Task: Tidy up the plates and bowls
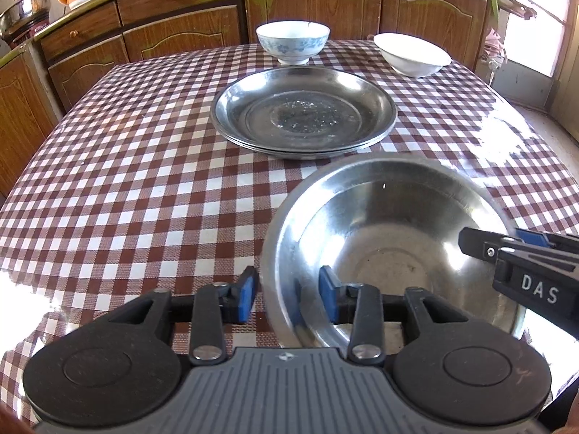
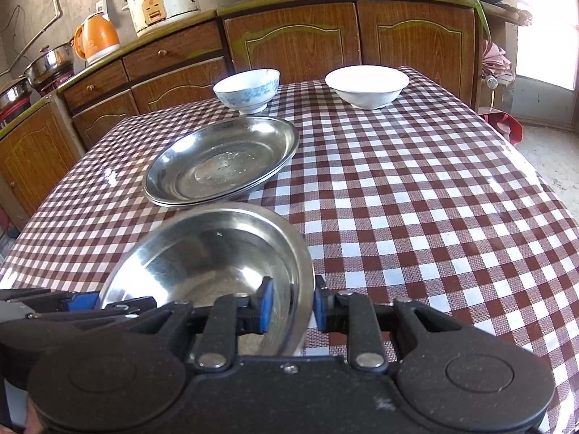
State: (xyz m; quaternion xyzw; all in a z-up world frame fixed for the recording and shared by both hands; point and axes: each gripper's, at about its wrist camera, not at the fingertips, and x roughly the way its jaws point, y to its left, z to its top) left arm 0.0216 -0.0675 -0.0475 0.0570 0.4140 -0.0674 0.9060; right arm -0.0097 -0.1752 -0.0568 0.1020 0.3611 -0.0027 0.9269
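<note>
A steel bowl [image 1: 391, 217] [image 2: 202, 249] sits at the near side of the checked table [image 1: 126, 162]. My left gripper [image 1: 287, 294] straddles its left rim, one blue pad outside and one inside, with gaps on both sides, so it is open. My right gripper [image 2: 292, 307] straddles the right rim the same way, its pads off the metal. Each gripper shows in the other's view: the right gripper [image 1: 492, 240] and the left gripper [image 2: 83, 302]. Beyond the bowl lies a stack of steel plates [image 1: 304, 108] [image 2: 220, 159].
At the far edge stand a blue-patterned bowl [image 1: 293, 41] [image 2: 248, 88] and a plain white bowl [image 1: 412, 54] [image 2: 367, 85]. Wooden cabinets [image 2: 296, 39] run behind the table, with an orange kettle [image 2: 97, 38] and a rice cooker [image 2: 163, 0] on the counter.
</note>
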